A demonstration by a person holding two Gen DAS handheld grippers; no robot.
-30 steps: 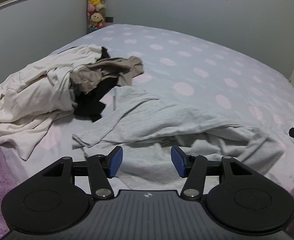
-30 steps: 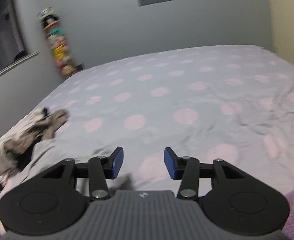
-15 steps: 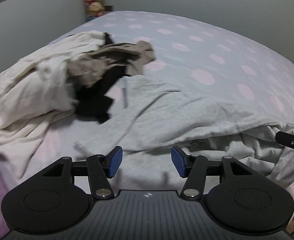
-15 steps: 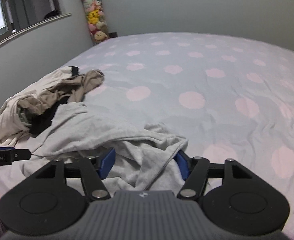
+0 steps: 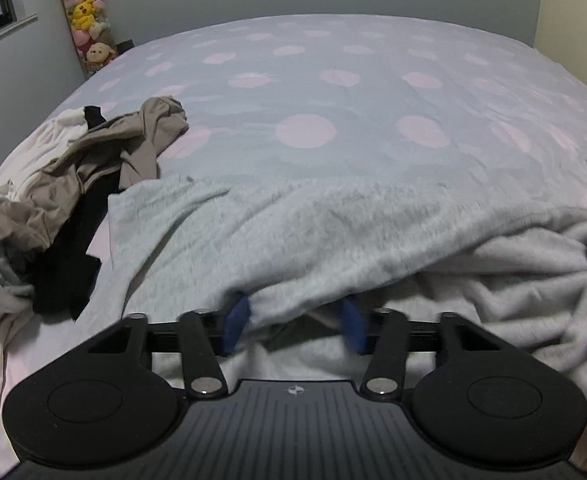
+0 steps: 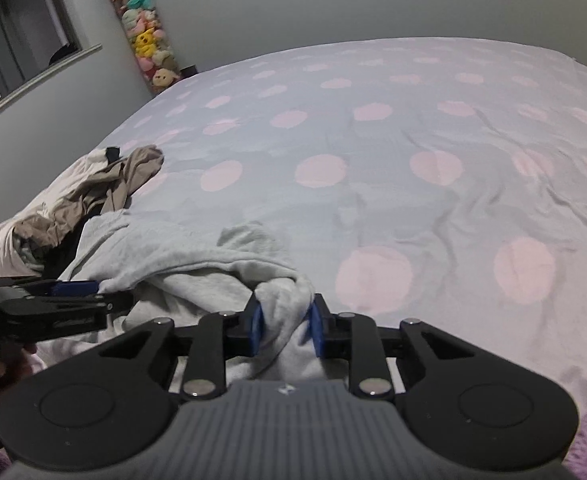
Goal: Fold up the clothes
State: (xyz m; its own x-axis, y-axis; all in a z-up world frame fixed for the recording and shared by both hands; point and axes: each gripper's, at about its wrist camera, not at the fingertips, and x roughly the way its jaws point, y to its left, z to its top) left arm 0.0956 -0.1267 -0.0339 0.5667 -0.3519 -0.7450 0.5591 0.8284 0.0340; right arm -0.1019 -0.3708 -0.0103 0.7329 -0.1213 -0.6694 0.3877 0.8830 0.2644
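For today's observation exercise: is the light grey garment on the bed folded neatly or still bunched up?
Bunched, not folded. The grey garment lies rumpled in uneven ridges, one edge gathered between the right gripper fingers.

1. The sweater lies across the near edge of the bed.
2. The clothes pile sits on the bed's left side, touching the sweater's left end.
3. The left gripper is at the sweater's near hem, fabric draped over its fingers.
4. The right gripper is at the sweater's right end, a bunch of cloth between its fingers.
5. The left gripper shows at the left edge of the right wrist view.
6. A column of plush toys stands in the far left corner behind the bed.
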